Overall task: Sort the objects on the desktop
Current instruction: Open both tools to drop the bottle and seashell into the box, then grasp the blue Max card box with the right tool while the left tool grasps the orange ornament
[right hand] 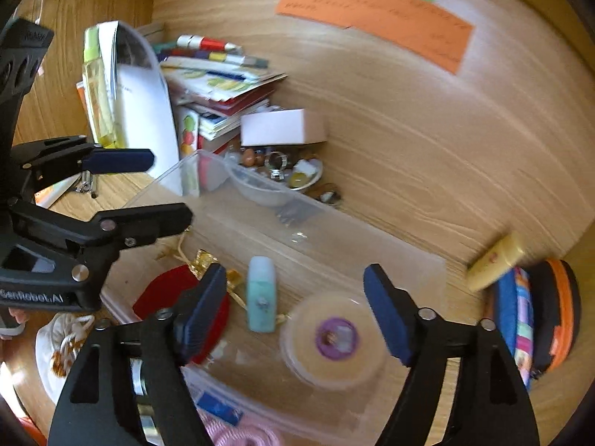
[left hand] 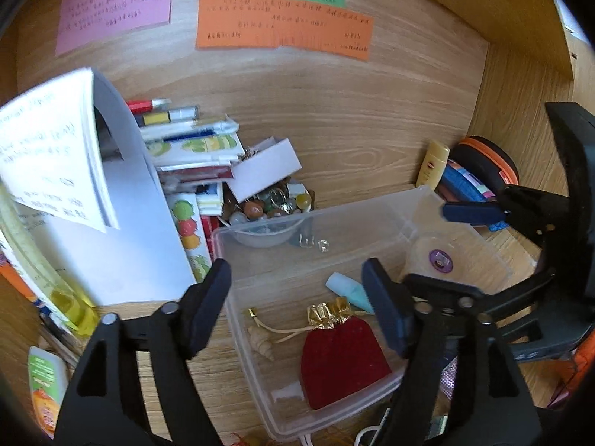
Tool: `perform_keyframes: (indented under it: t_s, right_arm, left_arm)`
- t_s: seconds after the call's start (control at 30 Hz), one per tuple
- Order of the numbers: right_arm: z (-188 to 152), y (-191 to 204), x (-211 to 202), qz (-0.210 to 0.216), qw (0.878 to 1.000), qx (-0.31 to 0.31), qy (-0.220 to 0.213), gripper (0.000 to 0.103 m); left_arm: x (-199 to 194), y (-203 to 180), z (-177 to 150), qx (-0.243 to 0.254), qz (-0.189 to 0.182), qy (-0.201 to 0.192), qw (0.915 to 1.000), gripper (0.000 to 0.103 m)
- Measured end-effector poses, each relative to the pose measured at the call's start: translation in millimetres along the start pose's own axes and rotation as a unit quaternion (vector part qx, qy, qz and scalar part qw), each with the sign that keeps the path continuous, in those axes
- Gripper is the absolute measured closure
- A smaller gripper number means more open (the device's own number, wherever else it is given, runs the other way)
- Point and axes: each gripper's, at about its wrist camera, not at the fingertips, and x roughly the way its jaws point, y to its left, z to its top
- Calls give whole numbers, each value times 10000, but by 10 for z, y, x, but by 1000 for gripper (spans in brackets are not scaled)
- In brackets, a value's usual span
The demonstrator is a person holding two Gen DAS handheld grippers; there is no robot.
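Note:
A clear plastic box (left hand: 334, 210) (right hand: 372, 234) sits on the wooden desk. It holds a red velvet pouch (left hand: 342, 360) (right hand: 163, 290) with a gold top, a small shell (left hand: 262, 345), a teal bottle (left hand: 349, 291) (right hand: 261, 299) and a round clear container (left hand: 438, 256) (right hand: 333, 338) with a purple sticker. My left gripper (left hand: 297, 293) (right hand: 167, 189) is open above the box's left half, over the pouch, with nothing between its pads. My right gripper (right hand: 297, 297) is open just above the teal bottle and round container, touching neither. One of its fingers (left hand: 472, 212) shows at the right of the left wrist view.
Left of the box lies a pile of booklets and pens (left hand: 193, 141) (right hand: 219, 85), with an open white booklet (left hand: 55, 156) and a yellow bottle (left hand: 70, 297). A white bowl of trinkets (left hand: 264, 238) (right hand: 267, 189) stands behind the box. A yellow tube (left hand: 433, 163) (right hand: 494, 264) and an orange-black case (left hand: 487, 163) (right hand: 557, 316) lie at the right.

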Motion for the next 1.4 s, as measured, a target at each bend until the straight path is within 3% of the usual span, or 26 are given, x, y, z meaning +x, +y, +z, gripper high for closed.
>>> perform_keyframes:
  t_s: [0.1,0.3,0.43,0.83,1.03,1.13,1.3,1.4]
  right_arm:
    - [-61,-67,-177,-63,9998,150,-100,21]
    - [-232,-120,-497,-159,9988,323,-334,18]
    - [-358,-135,-689,-230,9978,377,-487,13]
    - [-675,-136,-891,-180,9969,588,-497,13]
    - [-858,-139,-920,-191,9970,611,-435,13]
    - [-947,-164,-905,-154,9968,693,-378,13]
    - [-1055,-198,-853,-129,9956,889,-266,13]
    - [-1114,-212,-805,-61,9952,960,-180,13]
  left_arm:
    - [-106,6,22,-93,30,-114,9999,9]
    - [-339,7,4,-226,-2,-189,9996,5]
    - [-479,-30,-63,-244,17,-189,9995,5]
    - [-841,-95,-398,-55,373,-204,9991,3]
    - [-865,161,-622,-362,659,167,9970,3]
    - [-865,204,-766,-523,570,392,9962,3]
    - [-903,42,-955,-28,774,362,9963,3]
    - [-798,89,-1057,119,938,539,9941,3]
